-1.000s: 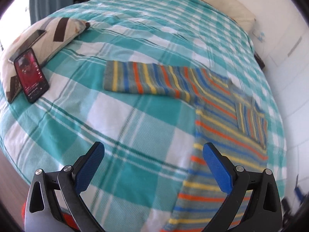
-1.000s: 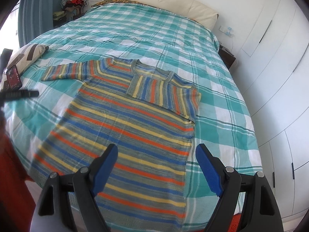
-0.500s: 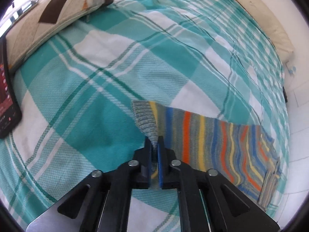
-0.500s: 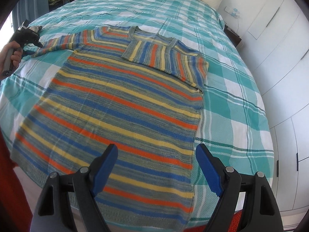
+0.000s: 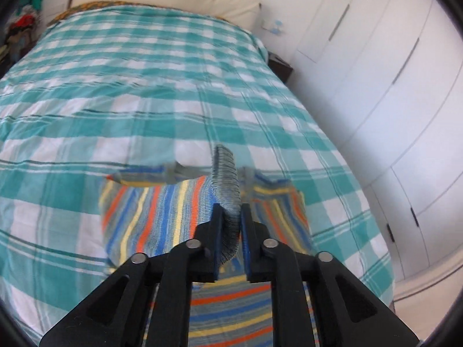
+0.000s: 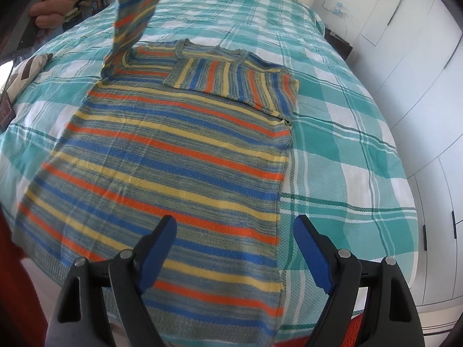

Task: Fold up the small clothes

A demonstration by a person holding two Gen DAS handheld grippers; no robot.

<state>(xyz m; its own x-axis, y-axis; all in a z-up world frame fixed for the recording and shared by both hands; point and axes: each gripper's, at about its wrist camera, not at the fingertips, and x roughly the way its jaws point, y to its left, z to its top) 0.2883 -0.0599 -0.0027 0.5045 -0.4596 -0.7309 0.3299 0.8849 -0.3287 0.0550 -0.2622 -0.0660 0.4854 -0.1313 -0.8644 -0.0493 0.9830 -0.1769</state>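
Left tongs [image 5: 230,225]: just eased, sleeve cuff [image 5: 227,179] still between them, lifted. Right tongs [image 6: 235,248]: released, lower frame. Striped sweater [image 6: 179,156]: flat on bed [image 6: 347,133]. Step: folding sleeve; next, lay it across chest.

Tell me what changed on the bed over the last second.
The left gripper closed on the cuff of the sweater's outstretched sleeve, lifted it off the bedspread and swung it over the body; its jaws have just been reopening slightly with the cuff between them. The right gripper stayed open; the other sleeve stayed folded.
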